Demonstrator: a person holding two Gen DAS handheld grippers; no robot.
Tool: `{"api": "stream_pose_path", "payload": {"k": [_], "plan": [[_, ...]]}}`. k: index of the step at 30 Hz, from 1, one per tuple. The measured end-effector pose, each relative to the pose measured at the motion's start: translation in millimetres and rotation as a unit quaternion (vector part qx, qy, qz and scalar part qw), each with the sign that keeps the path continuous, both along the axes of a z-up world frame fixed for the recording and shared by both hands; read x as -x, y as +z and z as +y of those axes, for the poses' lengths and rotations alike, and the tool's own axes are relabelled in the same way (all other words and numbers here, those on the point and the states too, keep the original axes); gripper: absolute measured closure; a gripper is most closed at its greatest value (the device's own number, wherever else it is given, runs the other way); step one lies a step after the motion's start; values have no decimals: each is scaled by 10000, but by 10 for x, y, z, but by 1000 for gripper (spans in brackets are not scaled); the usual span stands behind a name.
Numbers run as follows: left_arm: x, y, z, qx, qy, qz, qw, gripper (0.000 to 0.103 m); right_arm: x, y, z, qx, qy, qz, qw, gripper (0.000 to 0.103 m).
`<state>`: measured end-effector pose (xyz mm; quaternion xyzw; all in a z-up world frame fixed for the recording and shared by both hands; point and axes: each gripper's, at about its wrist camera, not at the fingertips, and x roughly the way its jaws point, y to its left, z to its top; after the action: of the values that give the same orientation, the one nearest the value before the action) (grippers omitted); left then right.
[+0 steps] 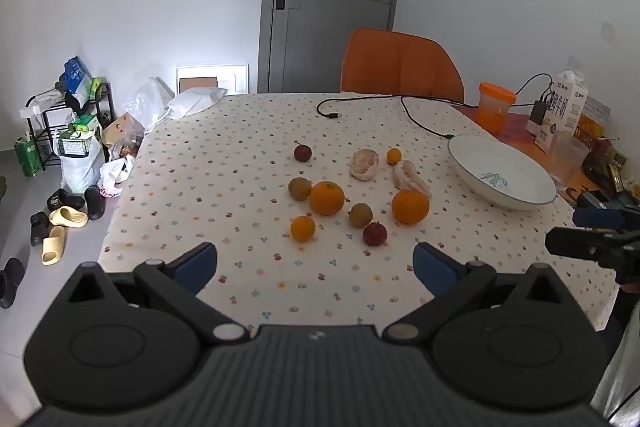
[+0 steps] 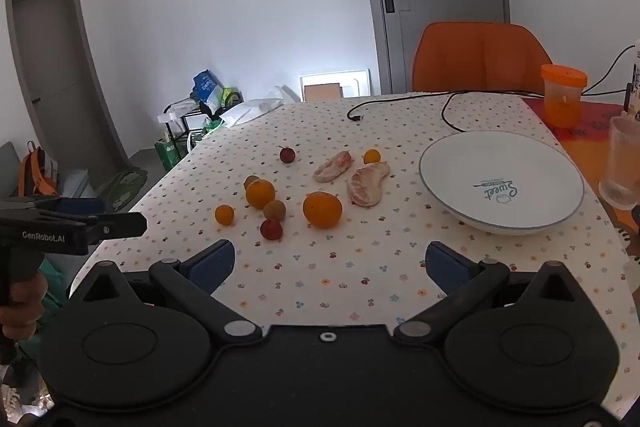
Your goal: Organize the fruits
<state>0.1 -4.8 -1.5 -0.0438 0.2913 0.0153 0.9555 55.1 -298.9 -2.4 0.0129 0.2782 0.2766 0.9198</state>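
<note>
Several fruits lie loose on the flowered tablecloth [image 1: 240,163]: two big oranges [image 1: 327,197] [image 2: 322,209], small oranges [image 1: 303,228], brown kiwis [image 1: 360,215], dark red plums [image 1: 375,233] [image 2: 271,229] and two peeled citrus pieces [image 1: 365,164] [image 2: 367,183]. A white bowl [image 1: 472,163] [image 2: 448,163] stands empty to the right of them. My left gripper [image 1: 316,265] hangs open over the near edge of the table, short of the fruit, holding nothing. My right gripper [image 2: 330,263] is likewise open and empty, nearer the bowl.
An orange chair [image 1: 400,63] stands behind the table. A black cable [image 1: 404,103] runs across the far side. An orange-lidded jar [image 1: 495,106], a milk carton [image 1: 570,103] and a clear glass [image 2: 624,163] crowd the right side. Bags, a rack and shoes lie on the floor at left.
</note>
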Motion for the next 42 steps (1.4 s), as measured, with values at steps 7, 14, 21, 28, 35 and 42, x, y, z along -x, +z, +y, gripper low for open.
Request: {"api": "stream_pose_path", "payload": {"k": [7, 14, 21, 28, 35, 42], "plan": [[17, 28, -5, 30, 3, -54, 10000, 0, 77, -11, -42, -19, 34, 27, 10000, 0], [18, 21, -21, 9, -9, -6, 10000, 0, 16, -7, -13, 51, -16, 26, 10000, 0], [-7, 9, 17, 72, 32, 10, 10000, 0, 6, -20, -17, 65, -21, 48, 10000, 0], [-24, 20, 14, 48, -20, 27, 10000, 0, -31, -24, -73, 7, -197, 92, 9998, 0], [-21, -13, -13, 34, -33, 35, 10000, 0, -43, -17, -105, 0, -242, 45, 9997, 0], [11, 0, 31, 52, -2, 8, 10000, 0, -33, -23, -84, 13, -271, 42, 9996, 0]]}}
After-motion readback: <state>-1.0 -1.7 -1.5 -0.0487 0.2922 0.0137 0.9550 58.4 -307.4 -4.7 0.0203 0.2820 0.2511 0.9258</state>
